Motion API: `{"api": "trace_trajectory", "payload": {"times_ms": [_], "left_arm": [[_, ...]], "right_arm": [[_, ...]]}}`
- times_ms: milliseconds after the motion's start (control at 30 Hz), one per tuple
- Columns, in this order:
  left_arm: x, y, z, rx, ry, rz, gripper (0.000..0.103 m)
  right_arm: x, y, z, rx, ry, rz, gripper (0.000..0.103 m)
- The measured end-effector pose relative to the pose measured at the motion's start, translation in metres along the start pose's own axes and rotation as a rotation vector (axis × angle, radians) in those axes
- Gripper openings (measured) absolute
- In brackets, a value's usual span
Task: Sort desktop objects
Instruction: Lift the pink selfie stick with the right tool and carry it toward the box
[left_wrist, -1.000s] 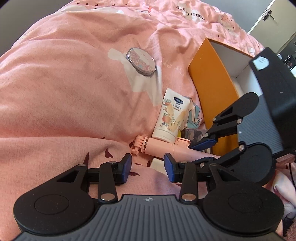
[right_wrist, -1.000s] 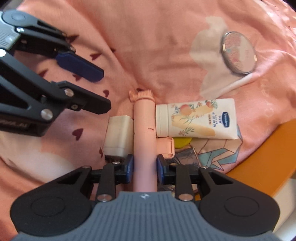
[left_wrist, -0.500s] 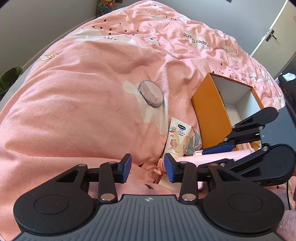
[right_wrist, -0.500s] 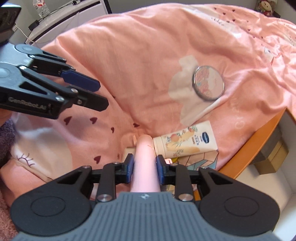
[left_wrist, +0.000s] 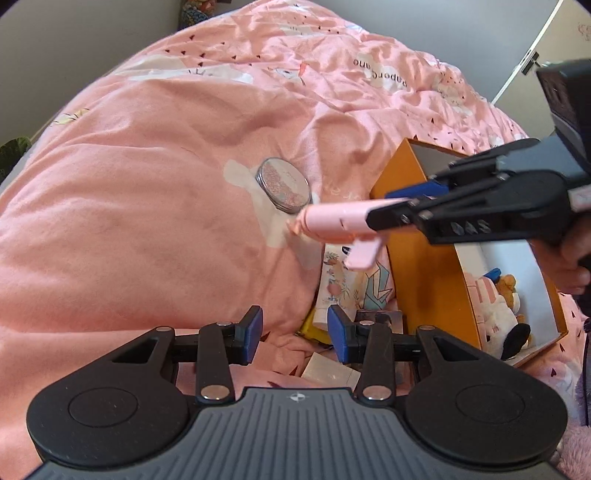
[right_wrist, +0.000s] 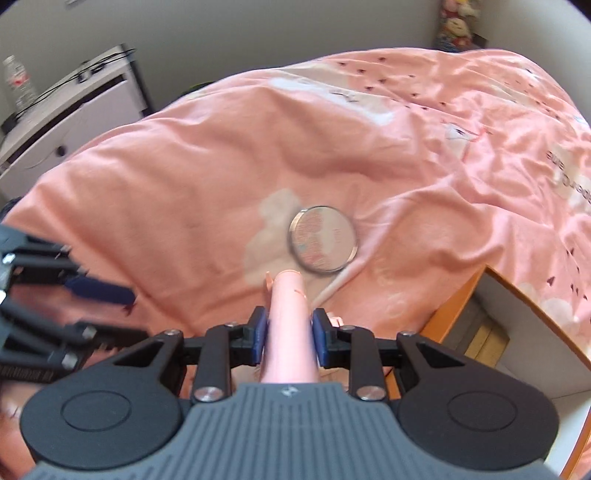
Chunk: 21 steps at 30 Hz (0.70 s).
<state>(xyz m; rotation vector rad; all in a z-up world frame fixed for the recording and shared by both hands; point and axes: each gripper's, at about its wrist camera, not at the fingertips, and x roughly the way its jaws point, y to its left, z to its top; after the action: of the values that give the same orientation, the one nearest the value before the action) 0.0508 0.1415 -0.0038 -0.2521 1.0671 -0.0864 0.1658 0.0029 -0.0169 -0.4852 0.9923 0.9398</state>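
Observation:
My right gripper (right_wrist: 289, 332) is shut on a long pink tube-shaped gadget (right_wrist: 290, 328), held in the air above the pink duvet. In the left wrist view that right gripper (left_wrist: 406, 205) comes in from the right with the pink gadget (left_wrist: 332, 221) sticking out leftward, over the orange box (left_wrist: 417, 266). My left gripper (left_wrist: 294, 328) stands open with nothing between its blue pads, just above a white hand-cream tube (left_wrist: 330, 291) and a paper crane (left_wrist: 376, 288). A round mirror compact (left_wrist: 284, 184) lies farther out on the duvet, also in the right wrist view as the compact (right_wrist: 322, 240).
The open orange box holds a plush toy (left_wrist: 498, 306). A small white box (left_wrist: 330, 371), a yellow item (left_wrist: 312, 328) and a dark card (left_wrist: 380, 317) lie near the left gripper. A white cabinet (right_wrist: 70, 125) with a bottle (right_wrist: 18, 83) stands beyond the bed.
The right gripper has lifted the pink gadget off the duvet and swung it up over the pile beside the orange box. The left gripper has risen slightly, still open.

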Motion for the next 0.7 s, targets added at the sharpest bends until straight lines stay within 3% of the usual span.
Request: {"api": "trace_trajectory", "payload": {"times_ms": [133,267,467,700], "left_arm": [[0.012,-0.004,0.002,0.008,0.021,-0.005,0.045],[0.020,-0.003,0.002,0.011,0.040,-0.008,0.045],[0.025,-0.001,0.001,0.005,0.057,0.006,0.045],[0.028,0.001,0.001,0.002,0.068,0.006,0.045]], "right_arm": [[0.023,-0.014,-0.004,0.098,0.022,0.006,0.028],[0.041,-0.015,-0.015,0.144,0.115,0.036,0.029],[0.064,-0.007,-0.018,0.120,0.188,0.058,0.029],[0.073,-0.004,-0.005,0.079,0.173,0.045,0.034]]}}
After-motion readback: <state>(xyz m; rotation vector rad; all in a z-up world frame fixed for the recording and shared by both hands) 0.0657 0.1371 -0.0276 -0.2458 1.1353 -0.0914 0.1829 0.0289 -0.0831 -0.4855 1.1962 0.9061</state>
